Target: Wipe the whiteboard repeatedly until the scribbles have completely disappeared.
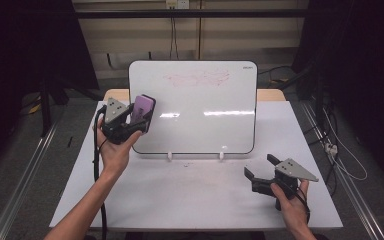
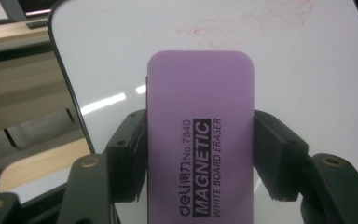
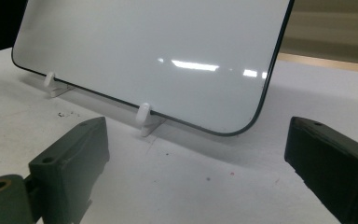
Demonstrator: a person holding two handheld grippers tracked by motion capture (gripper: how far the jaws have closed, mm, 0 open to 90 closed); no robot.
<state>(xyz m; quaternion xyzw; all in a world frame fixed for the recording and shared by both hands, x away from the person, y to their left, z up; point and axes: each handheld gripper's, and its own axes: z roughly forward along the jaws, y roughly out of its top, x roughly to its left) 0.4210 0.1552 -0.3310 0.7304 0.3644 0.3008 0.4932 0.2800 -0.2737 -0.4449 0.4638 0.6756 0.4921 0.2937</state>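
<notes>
The purple eraser (image 2: 200,140) was clamped lengthwise in the left gripper (image 1: 130,120), its long axis pointed toward the whiteboard (image 1: 200,107), while the right gripper (image 1: 261,168) was held with jaws apart.

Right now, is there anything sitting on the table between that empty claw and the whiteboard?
No. In the right gripper view, only bare table with a few specks lies between the open right claw and the whiteboard.

A white table (image 1: 190,195) stands on grey floor (image 1: 25,165) before a beige wall (image 1: 130,35).
</notes>
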